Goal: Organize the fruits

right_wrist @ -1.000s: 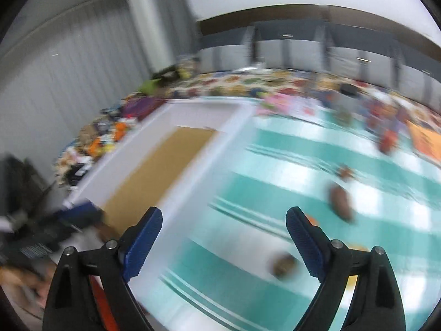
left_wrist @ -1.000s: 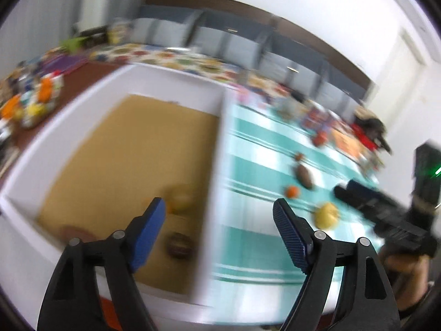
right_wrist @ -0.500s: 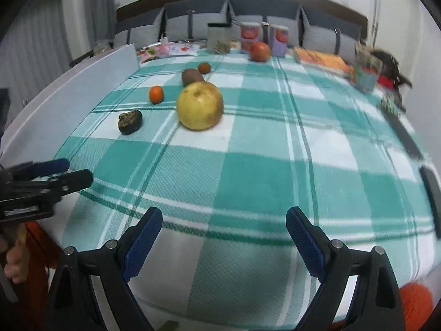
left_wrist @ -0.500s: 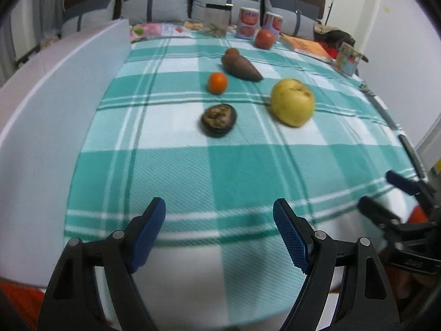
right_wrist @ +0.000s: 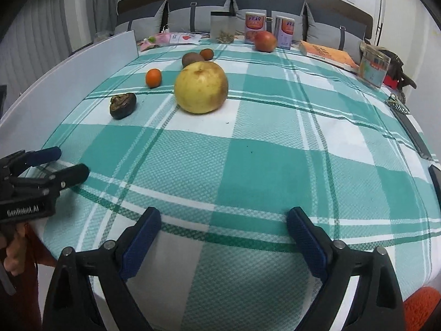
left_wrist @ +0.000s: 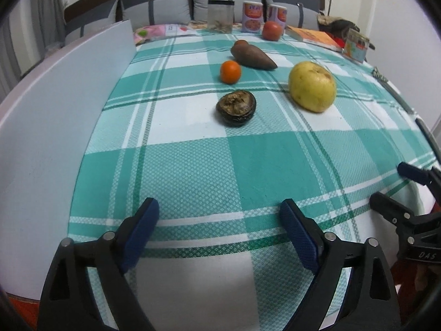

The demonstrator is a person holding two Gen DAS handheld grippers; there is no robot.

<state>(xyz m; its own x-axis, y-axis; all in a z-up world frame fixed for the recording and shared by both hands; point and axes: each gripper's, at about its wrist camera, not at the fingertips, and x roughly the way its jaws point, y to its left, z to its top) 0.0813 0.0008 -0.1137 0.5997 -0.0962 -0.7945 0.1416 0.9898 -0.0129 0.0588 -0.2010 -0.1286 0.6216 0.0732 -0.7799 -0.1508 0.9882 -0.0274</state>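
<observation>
Fruits lie on the green checked tablecloth [left_wrist: 248,165]: a big yellow fruit [left_wrist: 312,86] [right_wrist: 201,87], a dark wrinkled fruit [left_wrist: 236,107] [right_wrist: 123,105], a small orange [left_wrist: 230,72] [right_wrist: 153,77], a brown oblong fruit [left_wrist: 252,55] [right_wrist: 192,58] with a small brown one [right_wrist: 206,53] behind, and a red fruit [left_wrist: 272,30] [right_wrist: 265,41] at the back. My left gripper [left_wrist: 219,230] is open and empty at the near table edge. My right gripper [right_wrist: 223,237] is open and empty beside it. A white box wall [left_wrist: 55,127] [right_wrist: 69,74] stands at the left.
At the table's back stand two cans [right_wrist: 255,27], a clear jar [right_wrist: 222,27], an orange book [right_wrist: 328,53] and a printed container [right_wrist: 374,66]. Grey cushions [right_wrist: 198,11] line the wall behind. The right gripper shows at the left wrist view's right edge [left_wrist: 399,190].
Both views swung from above the white box down to the near table edge, then held nearly still. The left gripper edged closer to the fruits. Both grippers stayed open.
</observation>
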